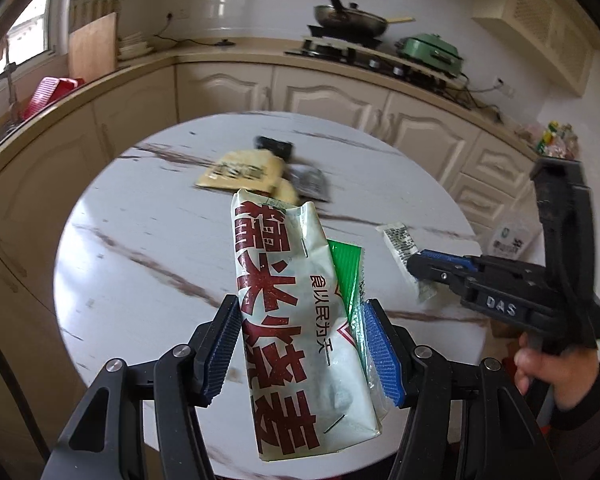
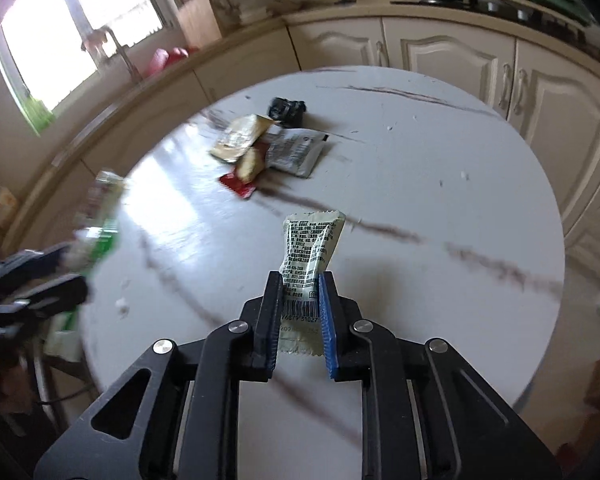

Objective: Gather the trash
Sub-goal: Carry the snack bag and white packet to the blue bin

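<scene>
Trash is split: the right gripper (image 2: 300,312) is clenched on a small printed sachet (image 2: 310,256) above the round table (image 2: 440,184); the left gripper (image 1: 300,344) clamps a white bag (image 1: 296,320) with a green wrapper (image 1: 348,272). Far-side wrappers (image 2: 268,146) remain. Best keep both grips firm while carrying.

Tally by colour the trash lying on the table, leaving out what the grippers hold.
Yellow-tan packets: 2
Red packet: 1
White printed packet: 1
Black crumpled wrapper: 1
Total: 5
</scene>
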Action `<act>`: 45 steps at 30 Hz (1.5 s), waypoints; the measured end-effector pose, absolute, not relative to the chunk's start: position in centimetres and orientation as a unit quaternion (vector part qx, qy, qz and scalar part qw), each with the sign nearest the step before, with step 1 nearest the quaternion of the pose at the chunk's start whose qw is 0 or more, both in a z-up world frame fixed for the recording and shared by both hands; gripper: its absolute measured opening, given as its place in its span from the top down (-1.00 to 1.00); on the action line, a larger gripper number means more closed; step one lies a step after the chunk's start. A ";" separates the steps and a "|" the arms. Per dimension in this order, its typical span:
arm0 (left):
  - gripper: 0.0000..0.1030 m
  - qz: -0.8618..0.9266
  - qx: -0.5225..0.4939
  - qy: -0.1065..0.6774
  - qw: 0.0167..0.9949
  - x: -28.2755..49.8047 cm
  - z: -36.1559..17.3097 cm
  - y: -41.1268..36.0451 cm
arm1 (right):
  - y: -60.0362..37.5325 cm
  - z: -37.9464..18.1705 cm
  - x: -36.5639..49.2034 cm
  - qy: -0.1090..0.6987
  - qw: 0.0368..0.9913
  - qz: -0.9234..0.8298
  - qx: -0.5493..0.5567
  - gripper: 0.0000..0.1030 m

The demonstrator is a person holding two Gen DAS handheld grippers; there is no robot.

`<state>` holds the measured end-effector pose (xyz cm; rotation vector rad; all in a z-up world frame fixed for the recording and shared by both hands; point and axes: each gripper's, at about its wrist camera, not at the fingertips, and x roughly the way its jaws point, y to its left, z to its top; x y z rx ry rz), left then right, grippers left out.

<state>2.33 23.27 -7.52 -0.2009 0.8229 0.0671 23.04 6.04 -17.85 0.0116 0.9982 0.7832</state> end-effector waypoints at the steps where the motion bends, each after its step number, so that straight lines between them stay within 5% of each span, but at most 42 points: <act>1: -0.11 0.029 -0.100 0.402 0.910 2.5 -7.7 22.6 | 5.5 -17.9 22.6 0.468 0.803 0.369 0.013 0.68; 6: -0.11 0.024 -0.094 0.422 0.901 3.0 -8.8 20.8 | 3.7 -19.2 20.6 0.481 0.799 0.360 -0.009 0.80; 11: -0.11 0.030 -0.102 0.427 0.898 3.2 -9.0 20.3 | 3.9 -18.7 19.9 0.464 0.818 0.339 -0.028 0.51; 13: -0.11 0.034 -0.102 0.425 0.899 2.9 -8.8 19.7 | 4.5 -18.5 19.7 0.458 0.821 0.340 -0.027 -0.09; 14: -0.11 0.036 -0.100 0.425 0.899 2.9 -8.8 19.6 | 5.0 -18.6 19.7 0.457 0.823 0.337 -0.031 -0.20; 20: -0.11 0.038 -0.100 0.424 0.899 2.7 -8.9 19.8 | 6.7 -19.0 19.2 0.451 0.831 0.319 -0.065 -0.03; 22: -0.11 0.036 -0.102 0.423 0.900 2.7 -8.9 19.8 | 7.4 -19.1 18.8 0.437 0.838 0.307 -0.114 0.37; 26: -0.11 0.029 -0.103 0.421 0.901 2.4 -8.8 19.2 | 6.8 -19.3 18.8 0.425 0.840 0.312 -0.128 0.60; 45: -0.11 -0.005 -0.087 0.435 0.896 4.2 -9.1 12.3 | -3.9 -22.4 20.5 0.433 0.766 0.408 0.244 0.70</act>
